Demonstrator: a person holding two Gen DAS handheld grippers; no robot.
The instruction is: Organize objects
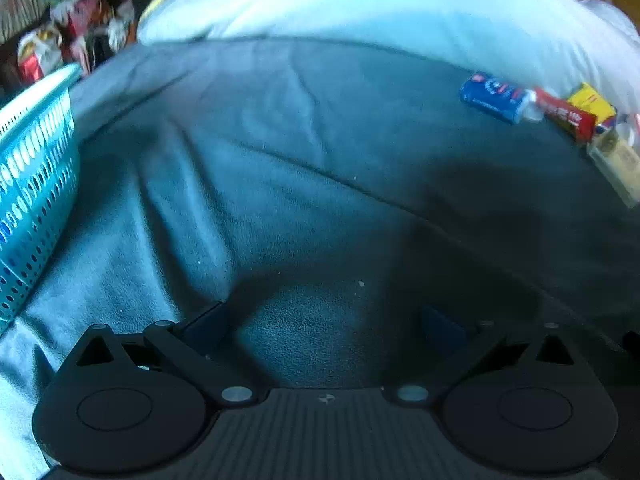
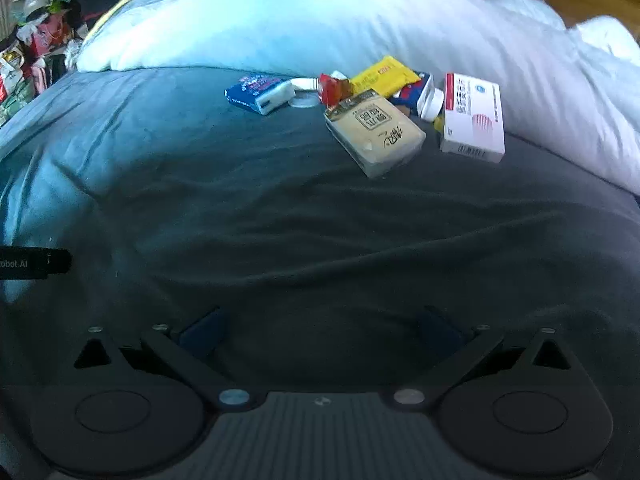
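A: From the left wrist view, we see our left gripper [image 1: 324,320] low over a wrinkled dark teal bedspread [image 1: 280,168]; its jaws stand wide apart with only cloth between them, nothing held.

B: And at nine o'clock we have the turquoise perforated plastic basket [image 1: 36,184], standing on the bedspread at the frame's edge. A big white pillow [image 1: 380,12] runs across twelve o'clock.

A: At two o'clock, along the pillow's foot, we make out a blue rectangular packet [image 1: 494,98], a red wrapper [image 1: 564,114] just beside it, a yellow packet [image 1: 592,104] behind that, and a beige pack [image 1: 618,164] at the rim. All are well apart from the basket.

B: Now the right wrist view. Our right gripper [image 2: 320,332] also hangs over the bedspread [image 2: 200,200], jaws spread wide and empty.

A: The pile sits at one o'clock, against the pillow [image 2: 320,20]: the blue packet [image 2: 260,94] to the left, a red wrapper [image 2: 334,88], the yellow packet [image 2: 384,74] at the back, the beige pack with dark characters [image 2: 376,136] nearest us, tilted.

B: Right of it we see a white cardboard box with red print [image 2: 474,118], propped up and leaning, with a small white bottle [image 2: 432,106] between box and beige pack. A white round lid [image 2: 302,101] lies beside the blue packet.

A: At nine o'clock a black bar with lettering [image 2: 36,264] pokes in; we cannot tell what it belongs to.
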